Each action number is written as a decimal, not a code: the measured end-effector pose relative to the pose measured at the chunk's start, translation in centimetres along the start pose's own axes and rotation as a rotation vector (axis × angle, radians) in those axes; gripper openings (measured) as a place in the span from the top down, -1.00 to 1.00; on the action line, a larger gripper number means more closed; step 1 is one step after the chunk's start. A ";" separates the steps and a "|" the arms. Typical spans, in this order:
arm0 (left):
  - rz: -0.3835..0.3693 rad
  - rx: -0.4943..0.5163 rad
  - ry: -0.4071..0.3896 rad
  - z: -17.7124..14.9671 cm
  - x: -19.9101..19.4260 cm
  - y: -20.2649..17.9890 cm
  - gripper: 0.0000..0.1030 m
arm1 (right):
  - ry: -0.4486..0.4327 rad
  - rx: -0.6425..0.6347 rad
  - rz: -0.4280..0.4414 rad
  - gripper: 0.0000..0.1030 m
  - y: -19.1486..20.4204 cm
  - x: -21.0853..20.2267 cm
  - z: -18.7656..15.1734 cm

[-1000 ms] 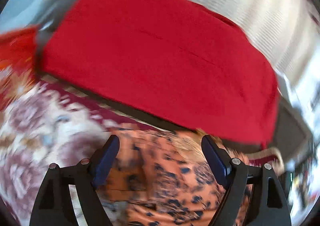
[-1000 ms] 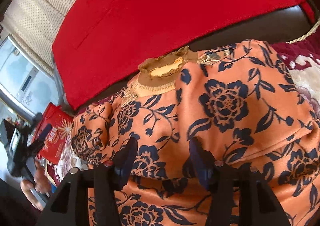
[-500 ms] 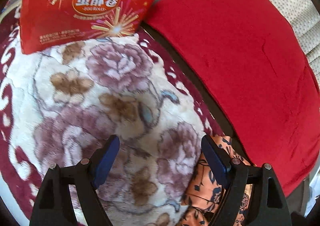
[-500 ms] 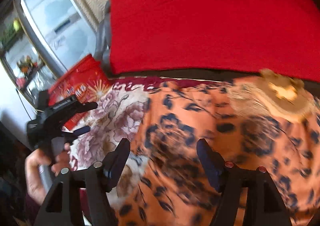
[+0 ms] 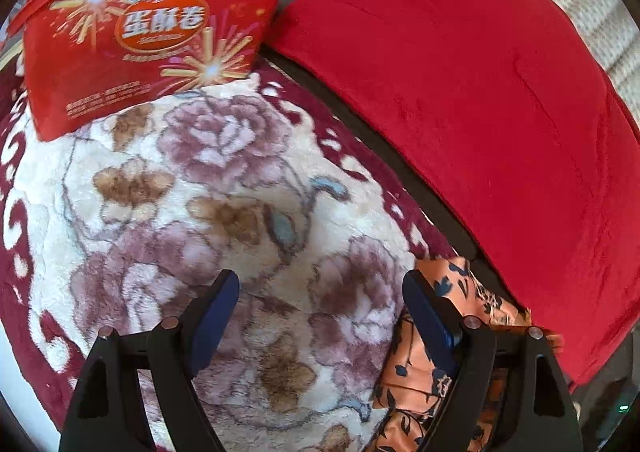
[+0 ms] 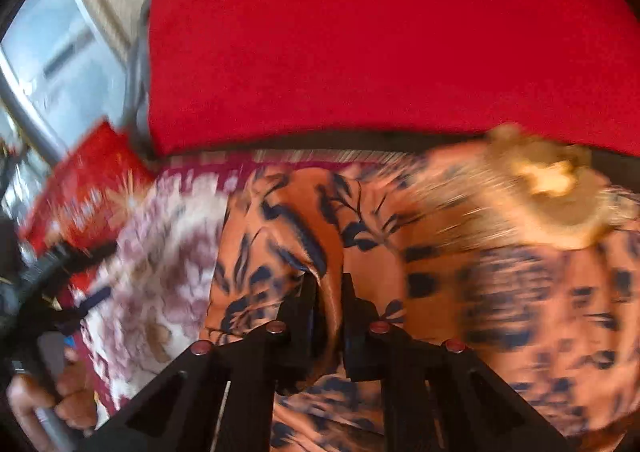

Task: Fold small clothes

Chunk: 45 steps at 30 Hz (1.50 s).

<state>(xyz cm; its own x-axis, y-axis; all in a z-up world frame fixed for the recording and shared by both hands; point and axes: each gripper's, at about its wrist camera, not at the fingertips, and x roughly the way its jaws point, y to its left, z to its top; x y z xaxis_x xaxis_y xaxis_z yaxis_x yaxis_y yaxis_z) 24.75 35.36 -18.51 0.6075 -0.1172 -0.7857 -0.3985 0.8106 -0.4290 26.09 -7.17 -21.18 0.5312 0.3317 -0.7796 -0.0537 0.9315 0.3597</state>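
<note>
Orange flowered silky cloth [image 6: 460, 284] is pinched in the right gripper [image 6: 329, 292] fingers; the left gripper [image 5: 320, 316] fingers, spread wide and empty, have its edge just right

The small garment [image 6: 460, 272] is an orange, satiny piece printed with dark blue flowers and leafy stems, with a frilled tan-gold neckline [image 6: 556, 188] that faces up. It lies crumpled, not flat, on the plush floral blanket [image 5: 200, 212], close to the blanket's maroon-patterned far edge beside the red cushion [image 5: 480, 92]. One fold of the fabric rises in a ridge, pinched between the closed fingers of the right gripper [image 6: 328, 292]. In the left wrist view only a bunched corner of the garment shows, at the lower right beneath the left gripper's [image 5: 320, 304] right finger.
</note>
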 end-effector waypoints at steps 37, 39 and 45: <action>0.015 0.774 0.143 -16.6 6.1 -19.8 -0.64 | 0.074 0.311 -0.185 0.70 -25.9 -10.2 -6.3; -0.017 0.760 0.125 -16.3 5.3 -19.8 -0.64 | 0.046 0.334 -0.179 0.71 -26.2 -10.1 -6.4; -0.118 0.743 0.116 -16.4 4.2 -21.1 -0.64 | -0.131 0.359 -0.214 0.71 -27.7 -12.6 -3.5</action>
<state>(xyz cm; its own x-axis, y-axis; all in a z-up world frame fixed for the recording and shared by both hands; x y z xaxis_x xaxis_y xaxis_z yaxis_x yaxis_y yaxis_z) 24.41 8.35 -20.12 0.5248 -0.2534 -0.8126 0.2567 0.9573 -0.1328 17.93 -36.62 -23.05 0.6023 0.0932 -0.7928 0.3546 0.8586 0.3703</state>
